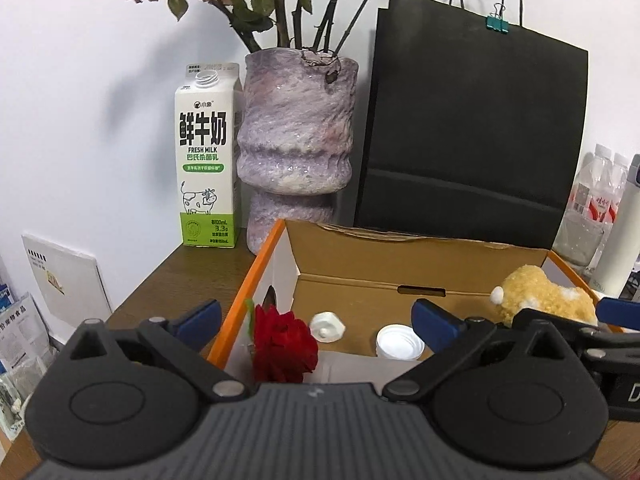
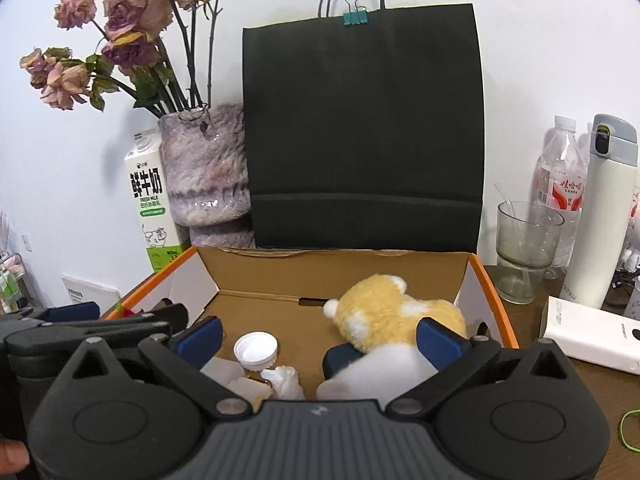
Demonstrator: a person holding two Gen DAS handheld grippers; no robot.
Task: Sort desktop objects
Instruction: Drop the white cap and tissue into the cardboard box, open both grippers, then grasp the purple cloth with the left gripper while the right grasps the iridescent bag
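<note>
An open cardboard box with an orange rim stands on the wooden desk. In it lie a red rose, a small white cap, a round white lid and a yellow plush toy. My left gripper is open over the box's left side, with the rose low between its fingers and untouched. My right gripper is open over the box. The plush toy lies between its fingers, close against the right one. The lid lies near its left finger.
Behind the box stand a black paper bag, a mottled purple vase of dried roses and a milk carton. To the right are a glass, water bottles, a white flask, a white case and a green band.
</note>
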